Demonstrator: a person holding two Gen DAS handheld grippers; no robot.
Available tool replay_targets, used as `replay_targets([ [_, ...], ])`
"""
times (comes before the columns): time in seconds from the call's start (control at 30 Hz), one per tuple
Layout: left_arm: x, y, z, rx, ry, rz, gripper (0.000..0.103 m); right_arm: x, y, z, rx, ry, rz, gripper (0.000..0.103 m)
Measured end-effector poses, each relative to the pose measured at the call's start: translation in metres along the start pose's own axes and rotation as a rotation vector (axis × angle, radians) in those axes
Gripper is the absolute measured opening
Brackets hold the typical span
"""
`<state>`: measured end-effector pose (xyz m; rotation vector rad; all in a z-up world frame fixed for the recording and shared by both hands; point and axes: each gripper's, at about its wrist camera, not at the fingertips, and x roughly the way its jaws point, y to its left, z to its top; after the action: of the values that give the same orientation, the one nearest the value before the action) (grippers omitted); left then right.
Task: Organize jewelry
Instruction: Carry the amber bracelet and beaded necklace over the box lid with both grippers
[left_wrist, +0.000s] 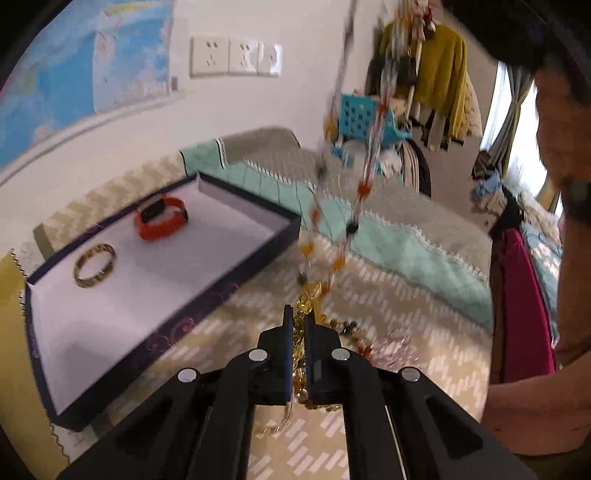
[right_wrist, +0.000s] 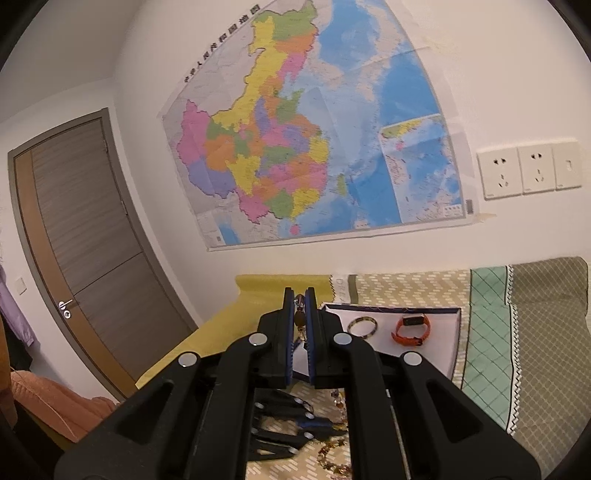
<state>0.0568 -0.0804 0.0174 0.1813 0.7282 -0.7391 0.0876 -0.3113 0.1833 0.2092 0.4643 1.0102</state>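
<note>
My left gripper (left_wrist: 299, 314) is shut on the gold tassel end of a beaded necklace (left_wrist: 356, 206), low over the bed. The necklace rises up and away, blurred, with orange and dark beads. My right gripper (right_wrist: 300, 299) is shut on the other end of the necklace (right_wrist: 299, 317) and holds it high above the bed. The left gripper also shows below it in the right wrist view (right_wrist: 291, 424). A dark box with a white lining (left_wrist: 155, 266) lies left of my left gripper. It holds a gold bangle (left_wrist: 94, 269) and an orange smartwatch (left_wrist: 160, 218).
More loose jewelry (left_wrist: 384, 343) lies on the patterned bedspread right of my left gripper. A teal and grey quilt (left_wrist: 406, 243) lies behind. Clothes hang at the back right. A map (right_wrist: 314, 125), sockets and a door (right_wrist: 85, 236) are on the walls.
</note>
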Motion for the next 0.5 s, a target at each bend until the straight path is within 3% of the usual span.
replay_targets([
  [0.23,-0.038,0.019,0.022,-0.083,-0.08,-0.004,0.004,0.006,-0.019,-0.016,0.053,0.037,-0.004,0.006],
  [0.5,-0.069,0.035,0.038,-0.157,-0.17,-0.093,0.004,0.027,-0.038,-0.042,0.12,0.104,-0.015,0.006],
])
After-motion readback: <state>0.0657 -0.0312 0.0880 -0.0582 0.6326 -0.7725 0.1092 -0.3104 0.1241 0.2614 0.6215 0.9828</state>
